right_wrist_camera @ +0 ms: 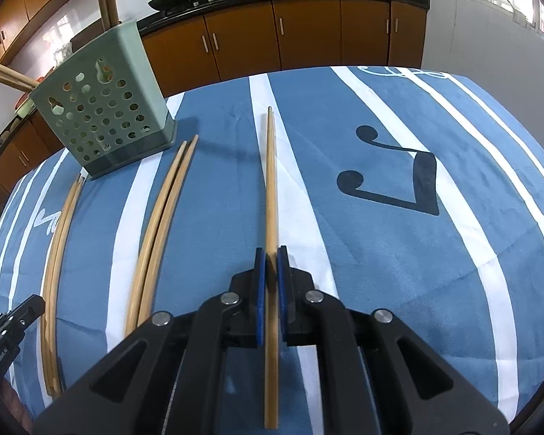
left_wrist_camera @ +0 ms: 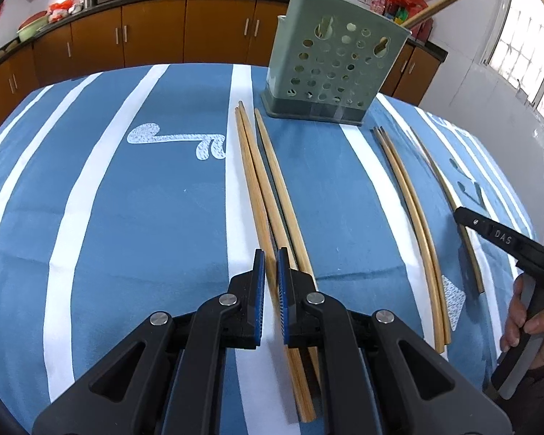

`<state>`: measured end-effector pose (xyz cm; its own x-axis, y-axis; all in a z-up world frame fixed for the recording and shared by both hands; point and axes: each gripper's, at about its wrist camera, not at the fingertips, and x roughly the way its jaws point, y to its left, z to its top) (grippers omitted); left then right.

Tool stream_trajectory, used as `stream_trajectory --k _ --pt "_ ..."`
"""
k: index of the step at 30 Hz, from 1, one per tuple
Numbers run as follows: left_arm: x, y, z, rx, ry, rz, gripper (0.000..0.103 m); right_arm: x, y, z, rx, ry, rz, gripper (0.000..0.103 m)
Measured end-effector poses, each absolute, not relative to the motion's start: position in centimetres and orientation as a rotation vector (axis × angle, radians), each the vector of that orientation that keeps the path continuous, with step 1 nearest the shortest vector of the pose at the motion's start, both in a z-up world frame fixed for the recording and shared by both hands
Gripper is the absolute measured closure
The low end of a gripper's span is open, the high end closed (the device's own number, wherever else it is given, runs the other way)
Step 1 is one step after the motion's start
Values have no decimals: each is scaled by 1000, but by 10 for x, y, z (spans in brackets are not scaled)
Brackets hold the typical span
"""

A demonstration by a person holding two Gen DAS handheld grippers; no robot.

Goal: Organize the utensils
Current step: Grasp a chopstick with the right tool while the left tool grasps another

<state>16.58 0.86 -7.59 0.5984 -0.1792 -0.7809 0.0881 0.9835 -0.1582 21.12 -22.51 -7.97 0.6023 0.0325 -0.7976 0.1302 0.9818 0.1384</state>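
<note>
A green perforated utensil holder stands at the far side of the blue striped tablecloth, with chopsticks sticking out of its top; it also shows in the right wrist view. My left gripper is shut on one wooden chopstick from a group of three lying in front of the holder. My right gripper is shut on a single chopstick that points away from me. A loose pair of chopsticks lies between the two grippers, also seen in the left wrist view.
The tablecloth covers the whole table. Another group of chopsticks lies at the left in the right wrist view. Brown kitchen cabinets with woks on the counter stand behind the table.
</note>
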Motion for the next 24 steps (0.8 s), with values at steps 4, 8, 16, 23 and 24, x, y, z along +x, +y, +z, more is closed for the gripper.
stream_trajectory --k 4,8,16,23,24 --pt "169 3 -78 -82 921 -142 95 210 -223 -79 181 926 -51 94" --pt "172 -2 -78 -44 913 -106 94 208 -218 -78 162 924 -39 91" --pt "194 32 -77 -48 920 -18 96 216 -213 -78 136 924 -10 95" --pt "211 65 -75 -93 911 30 96 235 -211 -79 109 908 -22 95" --pt "213 67 -75 -100 906 25 96 238 -212 -79 107 906 -29 95"
